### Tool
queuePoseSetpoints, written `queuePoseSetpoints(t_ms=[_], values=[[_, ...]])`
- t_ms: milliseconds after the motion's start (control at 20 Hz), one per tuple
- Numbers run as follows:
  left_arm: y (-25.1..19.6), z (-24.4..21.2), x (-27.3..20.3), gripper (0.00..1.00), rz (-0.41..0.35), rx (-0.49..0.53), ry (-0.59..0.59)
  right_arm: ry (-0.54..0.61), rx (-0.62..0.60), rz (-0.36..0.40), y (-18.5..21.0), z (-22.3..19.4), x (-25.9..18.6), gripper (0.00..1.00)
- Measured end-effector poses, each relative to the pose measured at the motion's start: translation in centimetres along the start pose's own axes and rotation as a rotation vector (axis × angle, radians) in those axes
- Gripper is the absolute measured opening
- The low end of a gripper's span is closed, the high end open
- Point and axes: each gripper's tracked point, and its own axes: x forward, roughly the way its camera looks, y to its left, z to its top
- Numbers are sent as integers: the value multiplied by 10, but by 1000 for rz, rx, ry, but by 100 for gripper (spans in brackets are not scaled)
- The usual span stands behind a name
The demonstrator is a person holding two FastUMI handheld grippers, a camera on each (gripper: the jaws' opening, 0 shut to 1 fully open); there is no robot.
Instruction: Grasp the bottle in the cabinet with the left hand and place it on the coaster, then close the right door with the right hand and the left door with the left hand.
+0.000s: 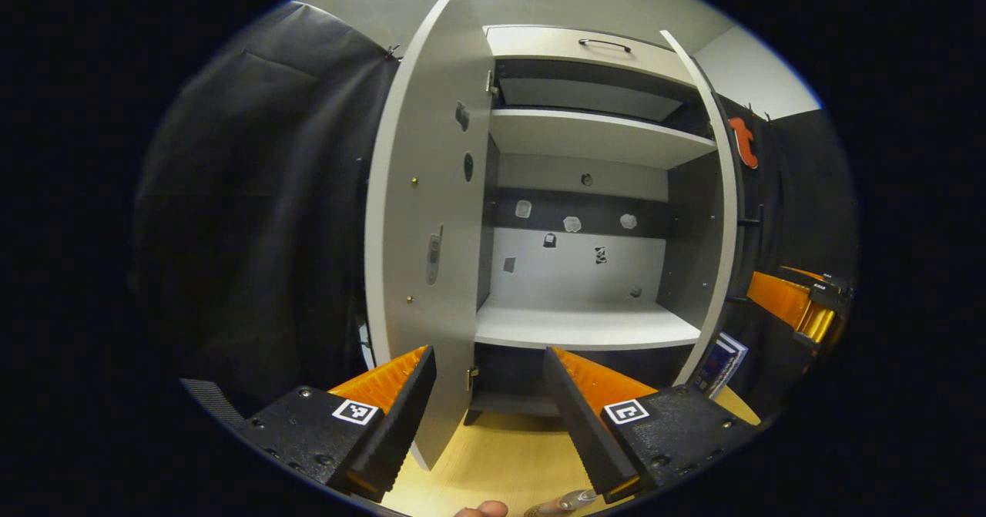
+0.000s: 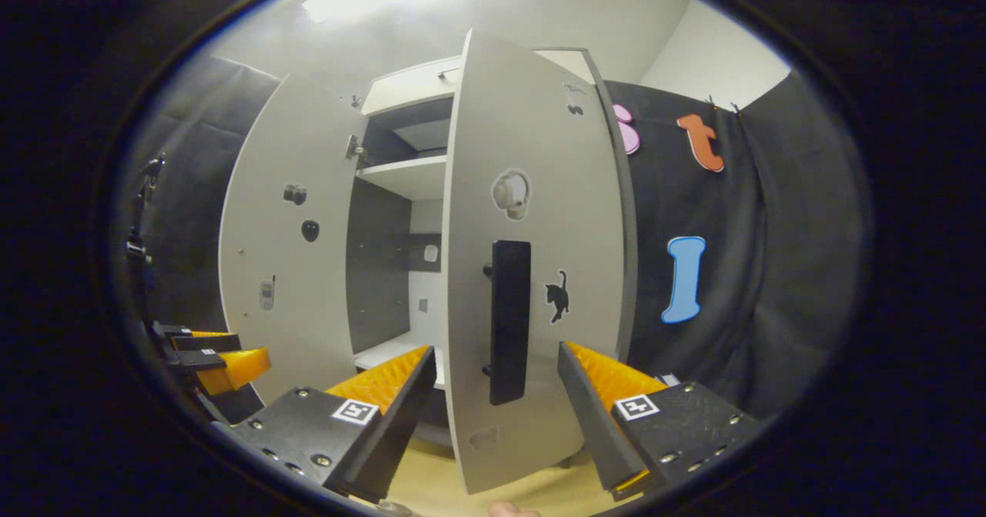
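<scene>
The grey cabinet stands with both doors swung out, and its middle shelf is bare. My left gripper is open and low in front of the cabinet, beside the left door. The right door stands close before my right gripper, which is open. Its black handle sits above the gap between the fingers, and neither finger presses on it. A slim silvery object pokes in at the bottom edge of the left gripper view; I cannot tell what it is.
The cabinet rests on a wooden tabletop. A blue box leans by the right door's foot. The other gripper shows far right in the left gripper view, and the left one at the left of the right gripper view.
</scene>
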Motion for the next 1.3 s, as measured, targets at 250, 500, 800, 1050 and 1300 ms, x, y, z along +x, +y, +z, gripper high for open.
queuePoseSetpoints(t_ms=[250,500,800,1050,1300], values=[[39,6,-3,91,94,-14,-22,6,-7,23,9,0,5,96],[78,24,-4,91,189,-39,-80,3,-16,13,6,0,6,96],[111,33,-3,91,256,-54,-113,14,-13,-10,2,-4,6,96],[120,26,0,89,277,-56,-93,29,-14,-26,0,-10,5,96],[123,17,10,94,284,-34,-71,53,-11,-44,-2,-18,5,96]])
